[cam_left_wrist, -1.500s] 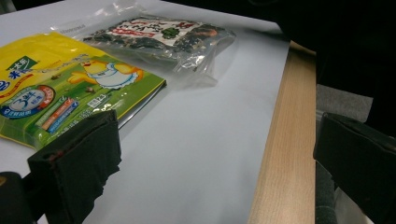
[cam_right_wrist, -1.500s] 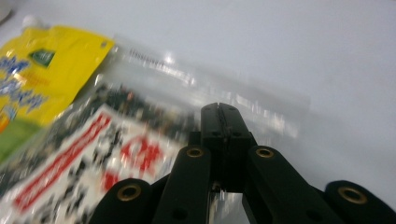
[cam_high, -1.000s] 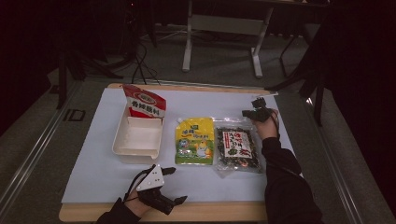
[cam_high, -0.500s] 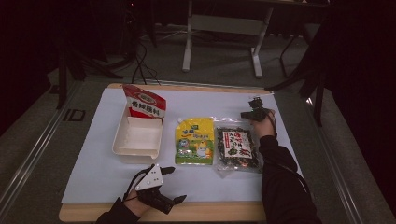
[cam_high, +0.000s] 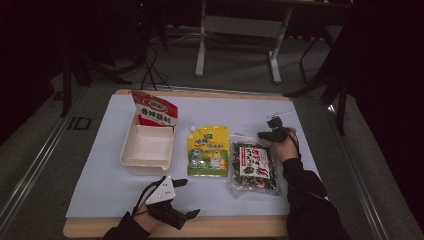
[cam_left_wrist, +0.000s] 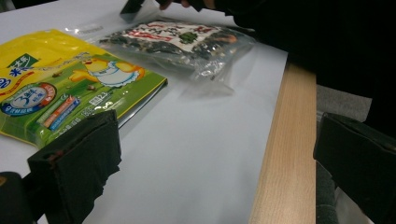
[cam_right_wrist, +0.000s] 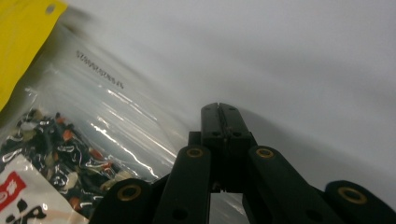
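Seaweed-mix packet (cam_high: 254, 166), a clear bag with a red-and-white label and dark dried contents, lay flat on the white table sheet (cam_high: 220, 112) and serves here as the landmark. The right gripper (cam_high: 270, 134) stood at the packet's far right corner; in the right gripper view its two black jaws met tip to tip, closed with nothing between them, just beside the packet's clear top seal (cam_right_wrist: 116, 112), and contact with the film could not be judged. The yellow-and-green pouch (cam_high: 208, 150) lay just left of the packet, edge by edge with it. Farther left of the packet sat the white open tray (cam_high: 146, 147), with the red-and-white snack bag (cam_high: 154, 111) leaning upright at its far end. The left gripper (cam_high: 177, 200) rested near the wooden table edge (cam_high: 240, 226), on the near side and to the left of the packet; in the left gripper view its jaws stood wide apart and empty.
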